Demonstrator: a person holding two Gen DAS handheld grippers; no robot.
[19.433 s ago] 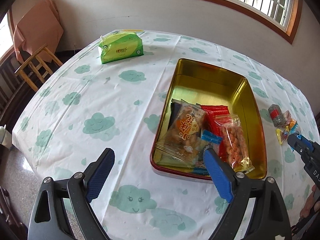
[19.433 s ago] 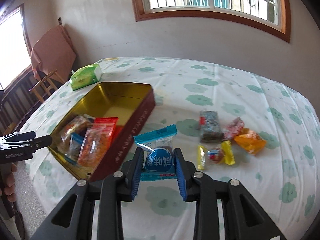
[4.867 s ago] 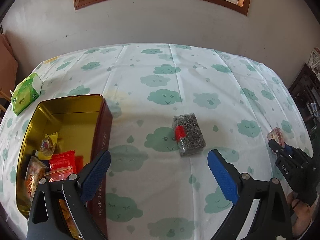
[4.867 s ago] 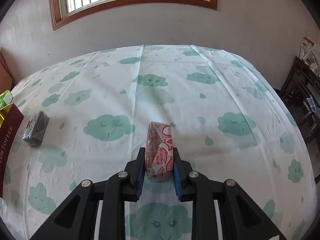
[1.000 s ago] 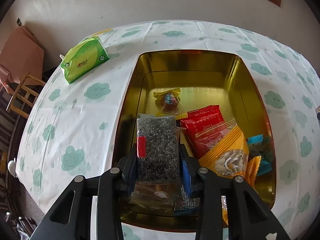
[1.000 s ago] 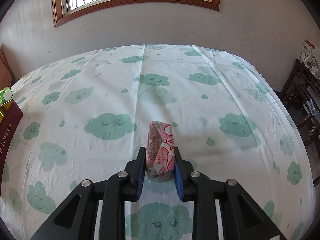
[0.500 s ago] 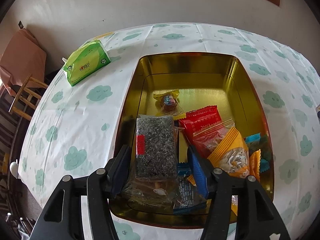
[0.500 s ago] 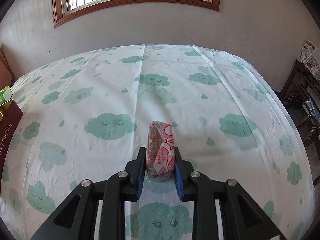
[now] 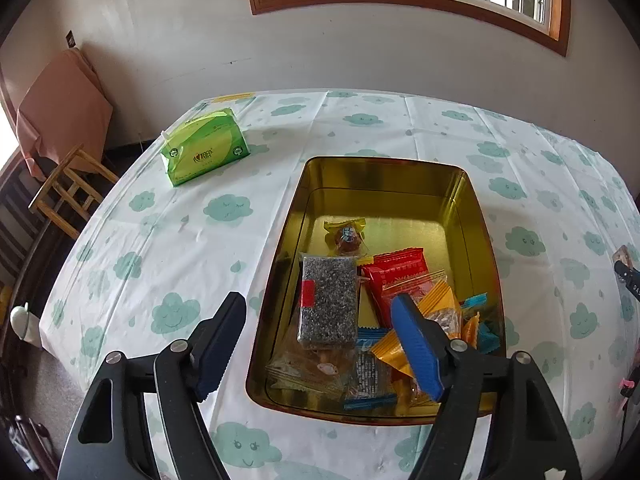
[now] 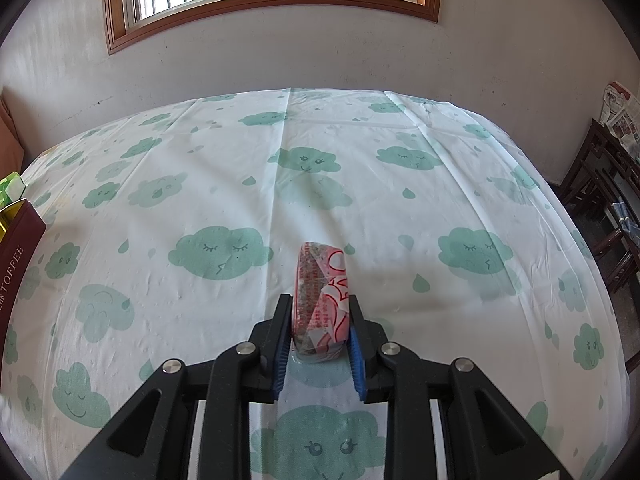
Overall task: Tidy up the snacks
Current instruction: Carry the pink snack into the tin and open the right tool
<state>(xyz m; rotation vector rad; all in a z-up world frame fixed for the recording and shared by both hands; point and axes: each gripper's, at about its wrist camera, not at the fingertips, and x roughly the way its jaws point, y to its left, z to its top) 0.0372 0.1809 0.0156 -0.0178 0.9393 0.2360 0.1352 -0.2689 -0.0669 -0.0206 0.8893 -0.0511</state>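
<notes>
Left wrist: the left gripper hangs spread wide above the gold tin; the speckled grey snack bar lies inside (atop other packets). Right wrist: the right gripper clamps a red-and-white snack pack over the cloud-print tablecloth.

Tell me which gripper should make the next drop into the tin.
Right, probably. The right gripper is shut on the pink snack packet, the only snack seen outside the gold tin. The left gripper is open and empty above the grey sesame bar, which lies in the tin.
</notes>
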